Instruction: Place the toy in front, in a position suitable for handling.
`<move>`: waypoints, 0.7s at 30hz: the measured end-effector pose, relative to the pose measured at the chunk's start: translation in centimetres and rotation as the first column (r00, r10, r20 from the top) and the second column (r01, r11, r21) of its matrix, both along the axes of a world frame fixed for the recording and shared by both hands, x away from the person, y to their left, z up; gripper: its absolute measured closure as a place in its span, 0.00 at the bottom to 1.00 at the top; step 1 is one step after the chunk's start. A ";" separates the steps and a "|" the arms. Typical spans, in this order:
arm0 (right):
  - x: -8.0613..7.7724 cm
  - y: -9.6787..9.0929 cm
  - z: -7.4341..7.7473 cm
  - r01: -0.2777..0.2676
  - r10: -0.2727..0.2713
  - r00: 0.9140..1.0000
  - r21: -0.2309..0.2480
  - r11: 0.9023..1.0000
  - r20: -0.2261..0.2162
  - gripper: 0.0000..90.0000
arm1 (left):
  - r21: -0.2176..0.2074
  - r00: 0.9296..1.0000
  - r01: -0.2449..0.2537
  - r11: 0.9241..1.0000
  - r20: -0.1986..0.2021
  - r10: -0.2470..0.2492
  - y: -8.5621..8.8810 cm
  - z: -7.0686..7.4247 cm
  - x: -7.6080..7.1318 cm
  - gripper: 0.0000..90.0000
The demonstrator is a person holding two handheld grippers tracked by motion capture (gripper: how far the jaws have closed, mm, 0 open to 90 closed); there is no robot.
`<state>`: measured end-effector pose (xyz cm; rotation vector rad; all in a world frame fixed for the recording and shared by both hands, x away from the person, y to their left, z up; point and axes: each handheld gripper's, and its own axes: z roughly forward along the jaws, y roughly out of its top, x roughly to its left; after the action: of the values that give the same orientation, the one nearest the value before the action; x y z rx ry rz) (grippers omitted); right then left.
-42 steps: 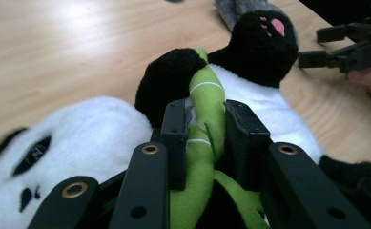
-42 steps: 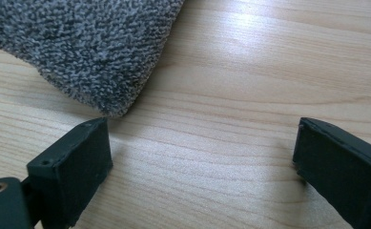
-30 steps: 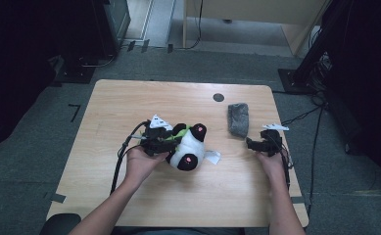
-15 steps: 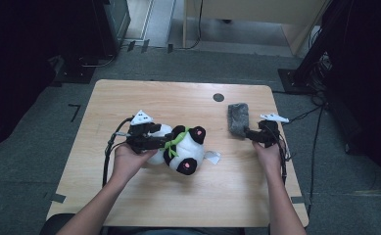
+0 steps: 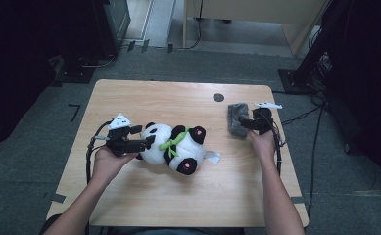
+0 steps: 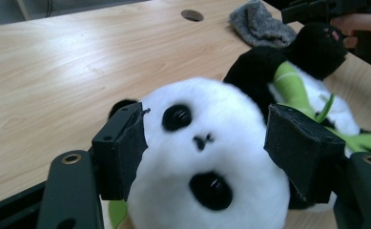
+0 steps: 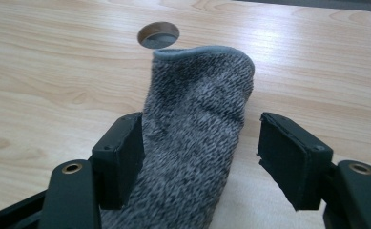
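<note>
The left gripper lies low on the table, its jaws pointing toward the toy panda. They have just been opening. In the left gripper view the panda's white head sits between the two black pads. The left pad meets the fur at its edge, while the right pad seems to stand slightly clear of it; the bottom of the frame cuts off the chin, so how firmly the head is gripped is hard to judge. The panda lies on its side near the table's middle, a green band across its body and a white tag just beside it.

Further right, the grey sock lies near the table's right edge, just below a round hole in the wood. The right gripper reaches it from the right. In the right gripper view its jaws are spread around the sock: the left pad touches the knit, the right pad stands apart with bare table between. The sock's near end is cut off below the jaws.
</note>
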<state>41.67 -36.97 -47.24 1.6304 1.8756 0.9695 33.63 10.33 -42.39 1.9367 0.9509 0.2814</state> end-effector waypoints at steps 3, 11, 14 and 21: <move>0.6 -0.2 -0.4 0.006 -0.006 1.000 0.005 1.000 -0.014 0.36 | 0.007 1.000 -0.002 1.000 -0.002 0.002 0.7 -0.6 -0.2 0.33; 1.4 -0.5 -1.5 0.019 -0.018 0.999 0.043 0.999 -0.028 0.37 | -0.028 1.000 0.008 1.000 -0.023 -0.008 2.0 -1.7 -0.6 0.32; 1.8 -0.3 -2.1 0.019 -0.017 0.999 0.059 0.998 -0.039 0.38 | -0.021 0.999 0.015 1.000 -0.028 -0.016 2.0 -2.1 -0.7 0.32; 2.4 0.5 -3.4 0.002 0.002 0.997 0.046 0.999 -0.078 0.42 | 0.037 0.999 0.037 0.999 -0.005 -0.037 1.1 -3.4 -0.7 0.30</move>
<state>44.12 -36.52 -50.60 1.7184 1.9176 0.9681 32.89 11.44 -45.75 1.9876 0.9179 0.2758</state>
